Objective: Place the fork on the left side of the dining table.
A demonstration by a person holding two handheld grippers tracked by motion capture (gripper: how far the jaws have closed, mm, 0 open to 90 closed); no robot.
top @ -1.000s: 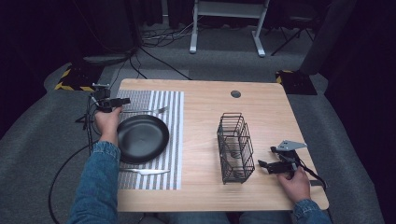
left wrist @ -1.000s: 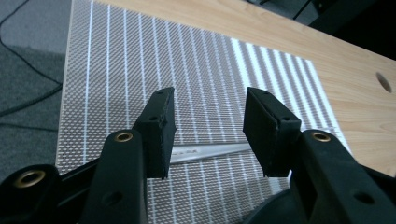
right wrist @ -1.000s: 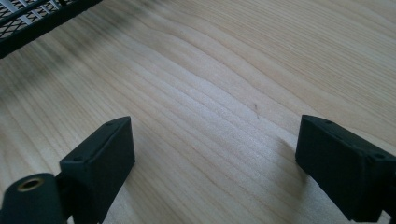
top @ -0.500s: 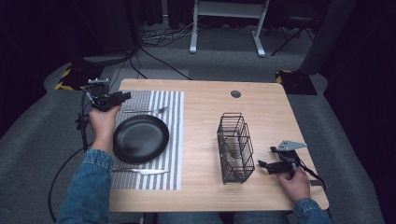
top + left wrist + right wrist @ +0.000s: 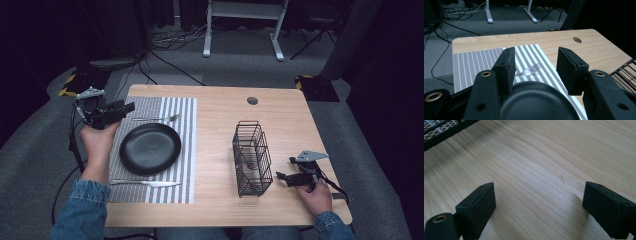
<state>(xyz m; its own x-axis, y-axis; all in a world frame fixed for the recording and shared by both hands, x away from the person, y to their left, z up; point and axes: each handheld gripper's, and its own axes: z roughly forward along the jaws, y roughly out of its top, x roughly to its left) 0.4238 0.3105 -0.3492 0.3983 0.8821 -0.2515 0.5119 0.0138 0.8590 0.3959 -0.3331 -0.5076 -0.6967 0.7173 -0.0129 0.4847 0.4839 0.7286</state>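
Left gripper [image 5: 125,107] hovers with jaws apart above the striped grey placemat [image 5: 187,150], near a round black plate [image 5: 150,148] and silver fork [image 5: 155,118]; right gripper [image 5: 281,176], jaws spread, rests beside the black wire basket [image 5: 251,157]

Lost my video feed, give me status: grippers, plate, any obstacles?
Left gripper open, raised beside plate. Right gripper open, low by wire basket. Fork beyond plate, knife near side.

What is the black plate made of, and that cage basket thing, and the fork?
The round black plate looks matte, maybe plastic or glazed ceramic; its dull sheen leaves that open. The black wire basket seems to be coated metal: thin stiff rods in a grid. The shiny silver fork looks like polished metal.
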